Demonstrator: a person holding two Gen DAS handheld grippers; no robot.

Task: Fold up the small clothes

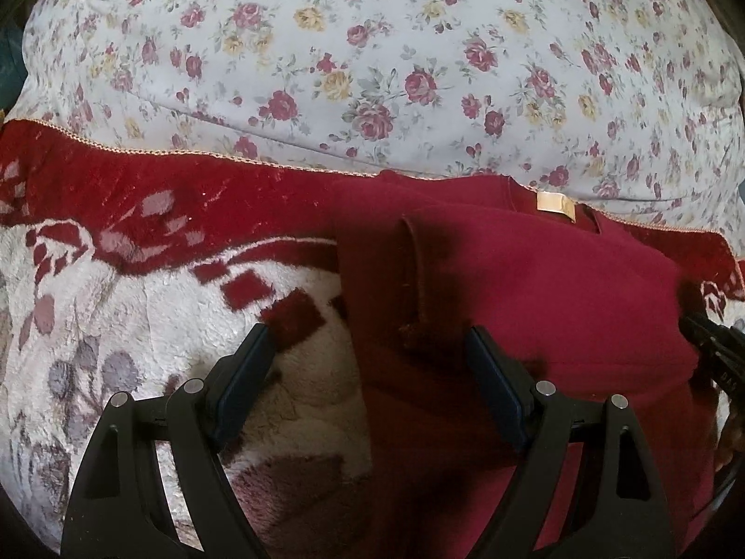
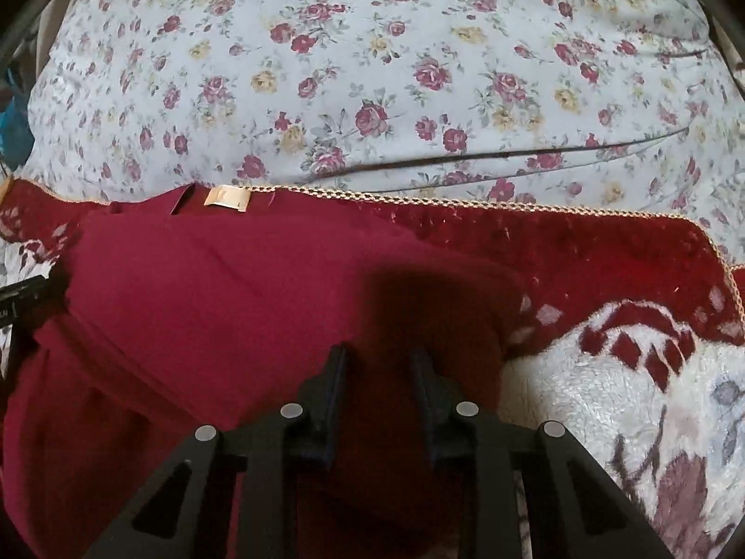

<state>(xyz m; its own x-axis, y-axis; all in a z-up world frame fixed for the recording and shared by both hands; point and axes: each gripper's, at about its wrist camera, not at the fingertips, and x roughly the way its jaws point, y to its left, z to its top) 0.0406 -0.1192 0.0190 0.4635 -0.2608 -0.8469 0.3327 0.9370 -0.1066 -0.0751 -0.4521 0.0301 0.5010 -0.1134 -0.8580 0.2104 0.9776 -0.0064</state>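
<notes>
Left tongs (image 1: 368,349): jaws spread wide, holding nothing; the left pad sits over the fleece blanket (image 1: 116,307), the right pad over the maroon garment (image 1: 535,289), so the garment's left side edge runs between the fingers

Right tongs (image 2: 379,358): jaws narrowed to a small gap over maroon cloth; whether fabric is pinched between them cannot be told from here, as shadow hides the tips

Maroon garment: a small top, laid flat on the blanket on a bed; a sleeve or side panel (image 1: 414,270) lies folded inward near the left tongs; neck label (image 2: 226,197) at the far end, beside the blanket's braided edge (image 2: 419,198)

Key relation: long axis runs away from both tongs, hem near, collar far; the left tongs straddle the left side, the right tongs sit on the right side close to its edge; both appear about equally near, each to its own side

Beyond: floral sheet (image 2: 372,70) covering the far part of the bed

Judgement: side folds appear under way; a lengthwise hem-to-collar fold likely remains
</notes>
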